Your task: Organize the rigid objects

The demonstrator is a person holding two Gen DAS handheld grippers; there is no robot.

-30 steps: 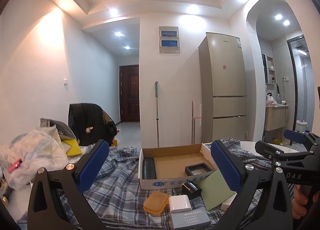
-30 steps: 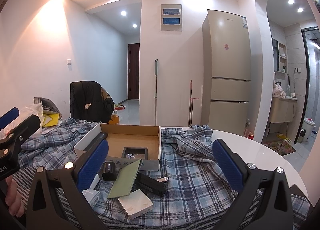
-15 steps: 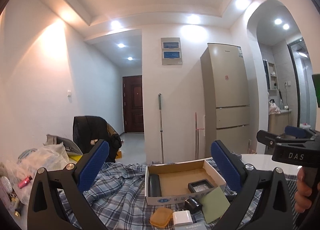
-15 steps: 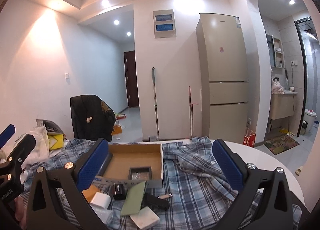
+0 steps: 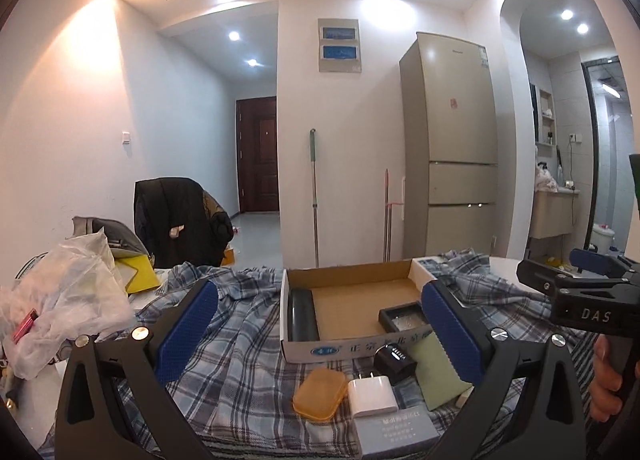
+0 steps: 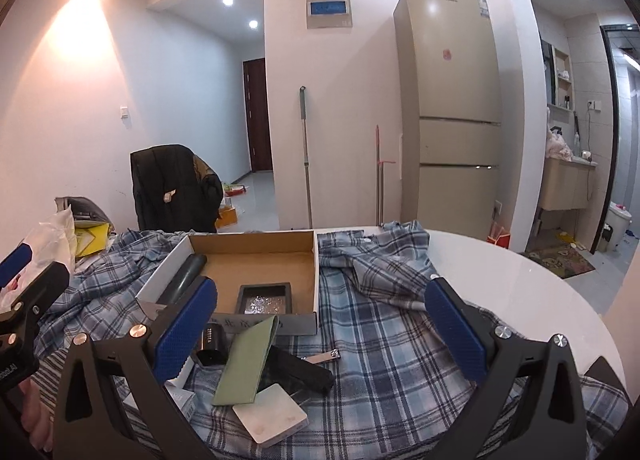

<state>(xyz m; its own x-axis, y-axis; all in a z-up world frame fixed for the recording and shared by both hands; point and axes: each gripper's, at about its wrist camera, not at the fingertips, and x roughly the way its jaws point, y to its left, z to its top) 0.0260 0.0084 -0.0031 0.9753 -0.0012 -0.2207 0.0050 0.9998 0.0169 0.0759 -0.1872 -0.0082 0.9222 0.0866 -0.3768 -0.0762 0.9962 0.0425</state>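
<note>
A white round table [image 6: 532,288] is covered w/ a blue plaid cloth [image 6: 384,344]; a beige fridge [image 5: 450,148] and a dark chair draped w/ a black jacket [image 5: 176,220] are seen at the far side. An open cardboard box w/ white outer walls [image 5: 352,292] is set on the cloth, a dark cylinder [image 5: 302,314] laid along its left wall and a small black square tray [image 6: 264,298] at its near right. Near of the box, small items are scattered: an orange plastic case [image 5: 320,388], a white plug adapter [image 5: 372,396], a black lock-like block [image 5: 394,360], a green flat card [image 6: 246,360], a white flat box [image 6: 270,414], a metal nail clipper [image 6: 322,357]. The left gripper [image 5: 320,334] is held above the cloth, jaws spread wide, nothing gripped or touched. The right gripper [image 6: 320,326] is likewise wide apart & empty, its left pad seen in front of the box's near corner.
</note>
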